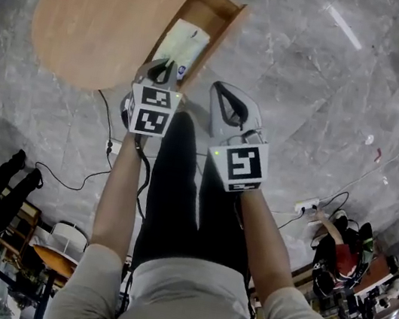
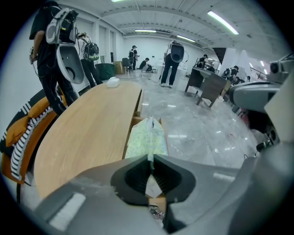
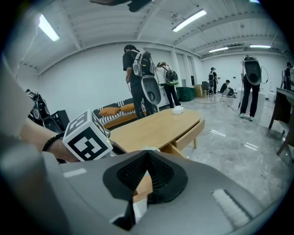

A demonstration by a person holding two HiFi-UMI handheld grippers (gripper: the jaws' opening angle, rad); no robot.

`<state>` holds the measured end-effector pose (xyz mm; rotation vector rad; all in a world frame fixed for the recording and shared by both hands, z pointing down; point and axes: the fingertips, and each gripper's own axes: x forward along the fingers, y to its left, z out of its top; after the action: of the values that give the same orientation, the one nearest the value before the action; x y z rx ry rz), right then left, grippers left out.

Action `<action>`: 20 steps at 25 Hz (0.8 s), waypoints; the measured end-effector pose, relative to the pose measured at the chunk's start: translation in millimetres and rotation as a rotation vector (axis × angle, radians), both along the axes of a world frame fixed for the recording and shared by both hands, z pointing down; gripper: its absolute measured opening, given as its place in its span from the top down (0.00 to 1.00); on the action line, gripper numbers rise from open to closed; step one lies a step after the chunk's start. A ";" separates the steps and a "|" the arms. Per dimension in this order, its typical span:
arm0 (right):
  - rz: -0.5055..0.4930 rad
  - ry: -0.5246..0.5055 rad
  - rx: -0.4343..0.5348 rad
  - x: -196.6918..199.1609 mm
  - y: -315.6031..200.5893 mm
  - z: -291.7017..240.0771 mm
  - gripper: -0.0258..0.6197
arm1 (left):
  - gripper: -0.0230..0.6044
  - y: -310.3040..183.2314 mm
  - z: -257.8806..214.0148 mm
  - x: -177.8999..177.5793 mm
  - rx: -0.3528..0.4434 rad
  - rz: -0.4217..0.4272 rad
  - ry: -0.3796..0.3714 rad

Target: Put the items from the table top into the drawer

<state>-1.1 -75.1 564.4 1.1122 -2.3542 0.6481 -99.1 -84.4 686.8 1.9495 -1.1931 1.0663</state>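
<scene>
Overhead, strip lights [image 2: 223, 22] — wooden table [image 1: 102, 16], marble floor [image 1: 310, 98].

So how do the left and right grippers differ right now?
The left gripper is shut on the edge of a pale green packet; the right gripper is shut on nothing. The left gripper's tip sits at the open drawer; the right gripper is off to the side, over the floor. Both have their jaws closed and point towards the table.

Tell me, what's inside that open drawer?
A pale speckled packet fills the opening of the drawer, its near end pinched in the left claw. It hides the drawer's bottom, so anything beneath can't be seen.
</scene>
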 end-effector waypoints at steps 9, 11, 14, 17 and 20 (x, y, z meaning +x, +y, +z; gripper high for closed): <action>-0.030 -0.005 -0.009 4.3 -3.3 11.1 0.95 | 0.92 -9.2 30.5 7.8 -0.009 -0.011 -0.030; -0.031 0.003 -0.022 8.7 -4.4 17.6 0.95 | 0.92 -14.1 38.4 9.3 -0.005 -0.011 -0.032; -0.025 0.000 -0.023 13.1 -7.8 26.0 0.95 | 0.92 -20.2 45.8 11.4 -0.006 -0.013 -0.026; 0.000 -0.003 -0.034 19.4 -14.5 37.1 0.95 | 0.92 -29.9 52.5 18.4 -0.006 -0.001 -0.028; 0.022 0.004 -0.041 23.7 -21.0 43.6 0.95 | 0.92 -44.2 60.6 23.1 0.009 -0.013 -0.023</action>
<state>22.6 -96.1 608.0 1.1224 -2.3179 0.6984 -76.0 -128.6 747.5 1.9388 -1.2237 1.0811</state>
